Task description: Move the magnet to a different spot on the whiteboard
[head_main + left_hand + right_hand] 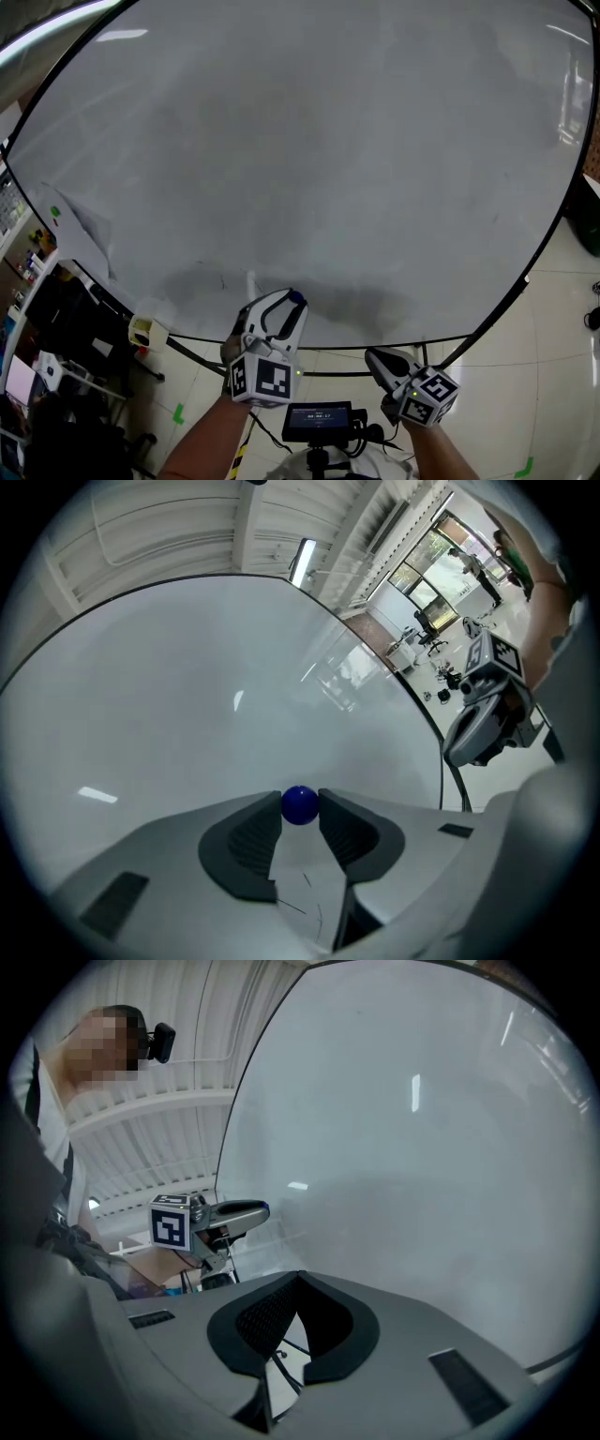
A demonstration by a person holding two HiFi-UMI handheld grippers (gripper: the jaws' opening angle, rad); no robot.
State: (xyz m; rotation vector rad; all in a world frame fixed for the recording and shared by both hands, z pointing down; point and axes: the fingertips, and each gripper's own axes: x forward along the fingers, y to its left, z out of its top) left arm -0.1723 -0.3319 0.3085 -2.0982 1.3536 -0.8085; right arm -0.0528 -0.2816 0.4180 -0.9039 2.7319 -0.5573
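A small blue ball magnet [300, 804] sits between the tips of my left gripper [300, 810], whose jaws are shut on it. In the head view the same magnet [296, 300] shows at the tip of the left gripper [292, 305], held near the lower edge of the large grey-white whiteboard [309, 159]. My right gripper [378, 361] hangs below the board's bottom edge, jaws shut with nothing between them. In the right gripper view its dark pads [272, 1321] meet at the tips, and the left gripper [239, 1211] shows at the left beside the whiteboard [422, 1157].
A paper sheet [80, 225] is stuck at the board's left side. A small yellow-white box [142, 331] sits at the lower left corner of the board. Shelves and clutter [28, 272] stand at the left. A screen device [319, 420] sits between the grippers on the person's chest.
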